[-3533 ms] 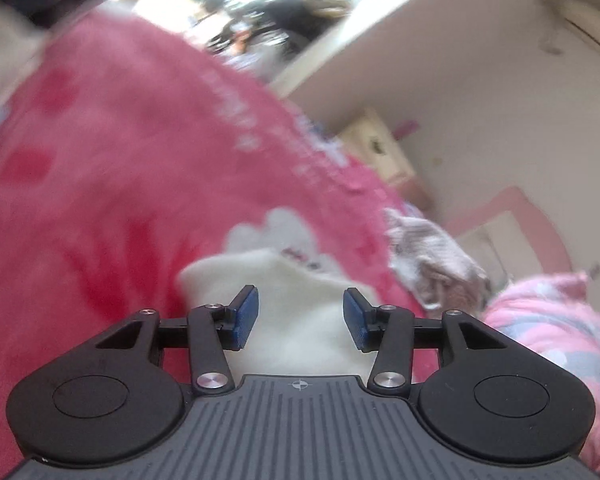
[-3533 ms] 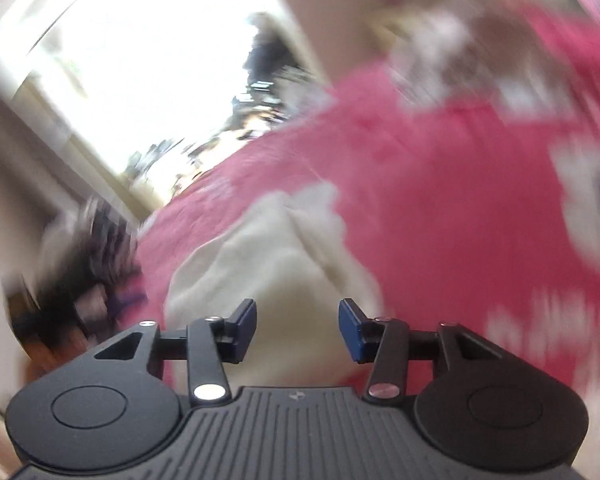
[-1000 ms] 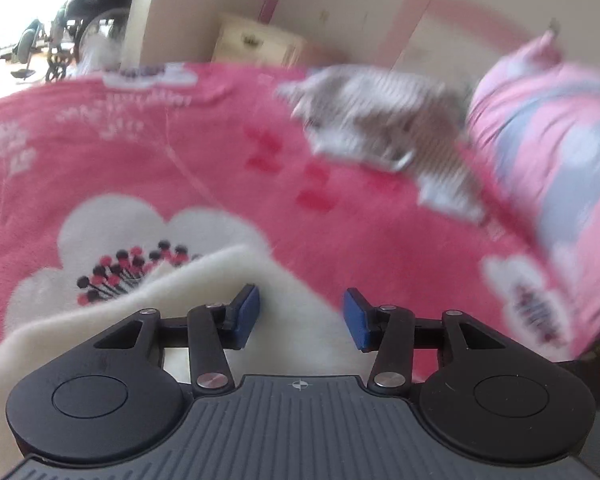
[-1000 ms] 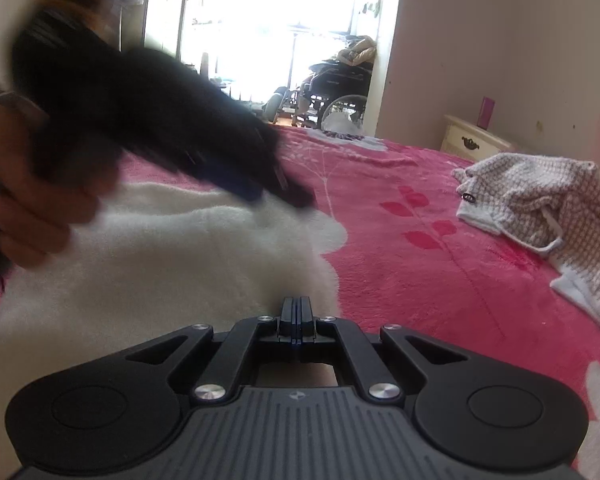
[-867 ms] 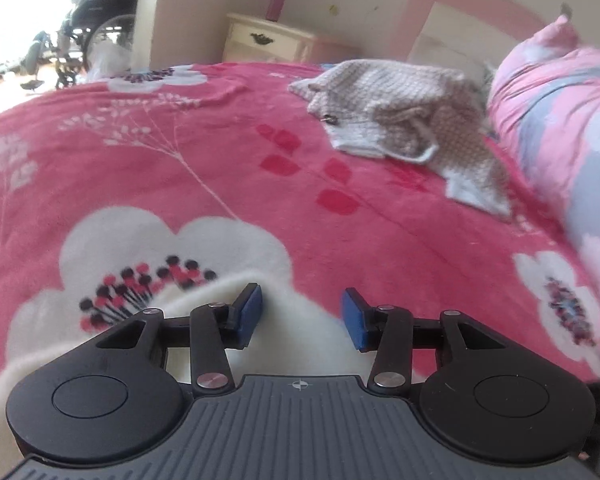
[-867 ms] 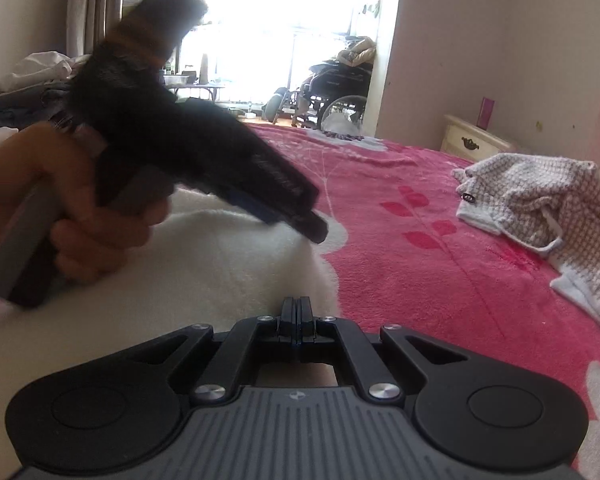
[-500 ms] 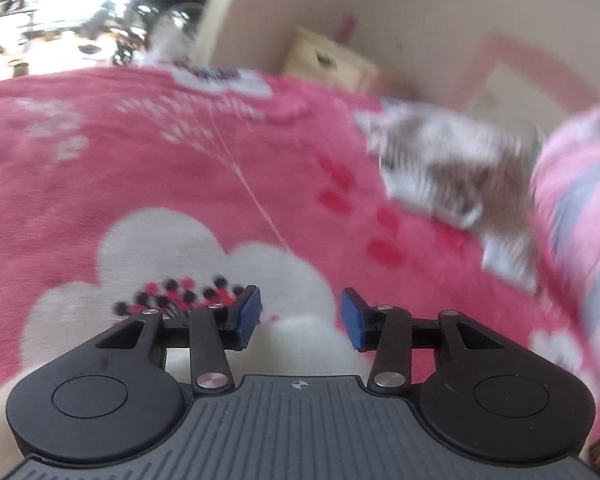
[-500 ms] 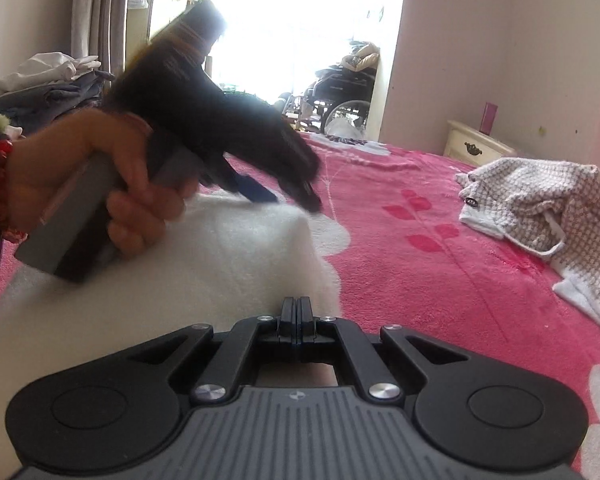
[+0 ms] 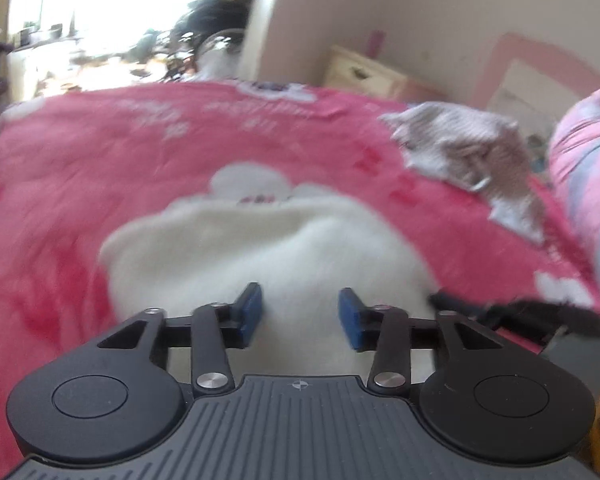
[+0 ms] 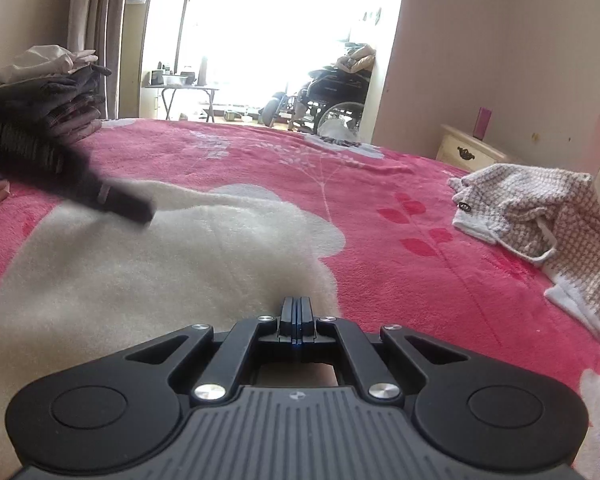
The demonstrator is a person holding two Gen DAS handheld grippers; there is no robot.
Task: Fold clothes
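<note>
1. The left gripper (image 9: 299, 317) has its blue pads apart and closing, with the cream fleece garment (image 9: 276, 256) under and ahead of them; the pads do not look pressed on the cloth.
2. The right gripper (image 10: 297, 320) has its fingers pressed flat together at the garment's near edge; whether any cloth is caught between them cannot be told.
3. The garment lies spread on the pink floral bedspread (image 10: 260, 152), partly over a white flower print. A checked garment (image 10: 540, 216) lies well apart, near the nightstand (image 10: 468, 152).
4. Judged step: mid-fold of the cream piece, with the left gripper seeking a hold on it.
5. The next move likely calls for the left pads to pinch an edge firmly, then carry it across while the right side stays anchored, so the thick fleece does not bunch.
</note>
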